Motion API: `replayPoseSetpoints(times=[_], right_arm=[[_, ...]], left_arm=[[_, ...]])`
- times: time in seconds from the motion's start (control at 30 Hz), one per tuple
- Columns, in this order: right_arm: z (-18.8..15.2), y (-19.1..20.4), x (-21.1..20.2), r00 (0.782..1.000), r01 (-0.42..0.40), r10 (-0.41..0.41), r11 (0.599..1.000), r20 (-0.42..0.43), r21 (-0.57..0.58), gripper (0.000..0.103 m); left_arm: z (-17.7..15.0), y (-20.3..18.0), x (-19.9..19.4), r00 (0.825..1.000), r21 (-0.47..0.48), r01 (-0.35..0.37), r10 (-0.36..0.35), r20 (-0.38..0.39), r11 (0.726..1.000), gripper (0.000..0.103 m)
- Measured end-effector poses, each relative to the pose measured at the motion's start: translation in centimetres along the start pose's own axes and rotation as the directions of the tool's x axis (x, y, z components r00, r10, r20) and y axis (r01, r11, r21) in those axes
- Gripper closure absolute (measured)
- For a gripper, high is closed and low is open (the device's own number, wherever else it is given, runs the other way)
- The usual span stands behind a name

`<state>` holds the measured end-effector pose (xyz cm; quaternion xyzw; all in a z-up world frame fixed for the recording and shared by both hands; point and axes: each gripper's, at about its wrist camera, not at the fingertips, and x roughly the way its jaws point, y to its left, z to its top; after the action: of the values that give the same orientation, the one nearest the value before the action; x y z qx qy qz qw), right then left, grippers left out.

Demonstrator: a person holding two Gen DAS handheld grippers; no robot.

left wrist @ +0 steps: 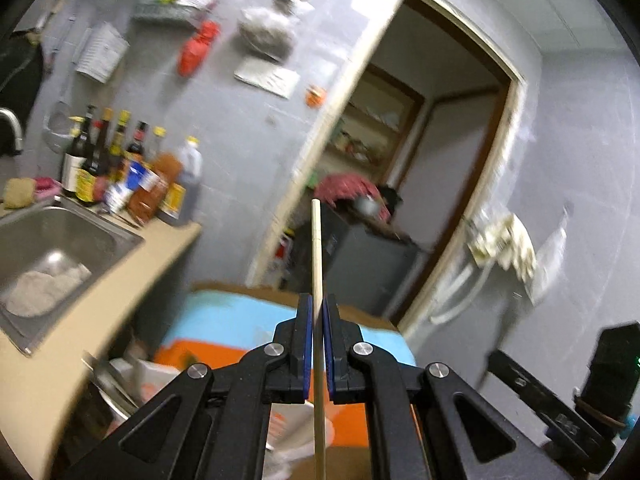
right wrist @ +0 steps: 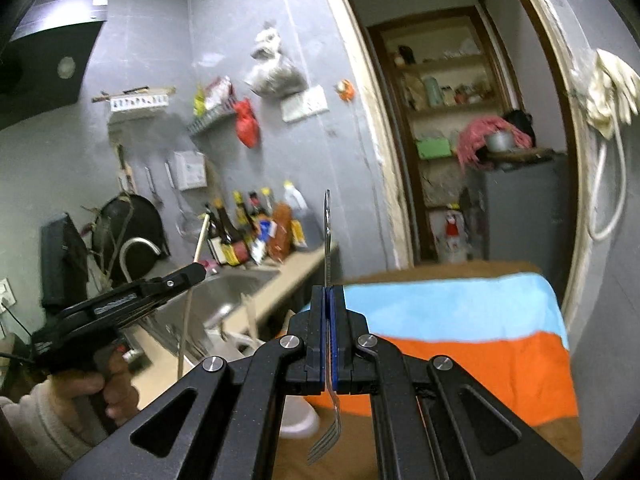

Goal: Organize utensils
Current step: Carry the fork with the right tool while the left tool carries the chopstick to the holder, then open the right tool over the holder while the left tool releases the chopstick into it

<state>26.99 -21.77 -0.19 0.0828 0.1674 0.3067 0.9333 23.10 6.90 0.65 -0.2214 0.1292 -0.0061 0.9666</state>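
In the left wrist view my left gripper (left wrist: 318,306) is shut on a pale wooden chopstick (left wrist: 317,248). The stick runs up past the fingertips and down below them. My right gripper (right wrist: 329,292) is shut on a metal fork (right wrist: 327,236), handle pointing up and tines (right wrist: 326,442) hanging below the jaws. The right wrist view also shows the left gripper (right wrist: 198,270) at the left, held in a hand (right wrist: 100,384), with the chopstick (right wrist: 200,240) sticking out of it. Both grippers are raised above a blue and orange cloth (right wrist: 460,336).
A steel sink (left wrist: 52,240) is set in a beige counter (left wrist: 132,284) at the left, with several sauce bottles (left wrist: 132,172) behind it. A white bowl (right wrist: 296,416) sits below the grippers. An open doorway (right wrist: 460,140) leads to shelves and a grey cabinet (right wrist: 520,208).
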Motion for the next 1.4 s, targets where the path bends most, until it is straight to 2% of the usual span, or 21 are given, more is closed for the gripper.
replayPoseSetpoints(times=[0.17, 0.47, 0.77, 0.93, 1.4], right_arm=[[1.2, 3.4, 1.3, 0.998, -0.023, 0.024, 0.999, 0.051, -0.024, 0.101], [1.3, 6.8, 4.0, 0.995, -0.012, 0.013, 1.000, 0.103, -0.014, 0.101], [-0.3, 7.8, 7.3, 0.997, 0.021, -0.019, 1.000, 0.079, -0.018, 0.101], [-1.4, 7.6, 9.1, 0.999, 0.027, -0.027, 1.000, 0.040, -0.006, 0.101], [-3.1, 8.1, 11.0, 0.999, 0.032, -0.033, 0.999, -0.032, -0.032, 0.101]], left_arm=[[2.1, 4.8, 0.0, 0.995, -0.066, -0.035, 0.041, 0.095, 0.997, 0.098], [2.2, 10.3, 2.2, 0.990, -0.136, -0.060, 0.076, 0.117, 0.989, 0.098], [0.8, 10.8, 3.7, 0.991, -0.087, -0.071, 0.080, 0.104, 0.994, 0.098], [0.0, 10.3, 4.0, 0.992, -0.023, -0.069, 0.071, 0.101, 0.997, 0.098], [-1.2, 9.7, 3.9, 0.993, 0.052, -0.088, 0.084, 0.078, 0.995, 0.098]])
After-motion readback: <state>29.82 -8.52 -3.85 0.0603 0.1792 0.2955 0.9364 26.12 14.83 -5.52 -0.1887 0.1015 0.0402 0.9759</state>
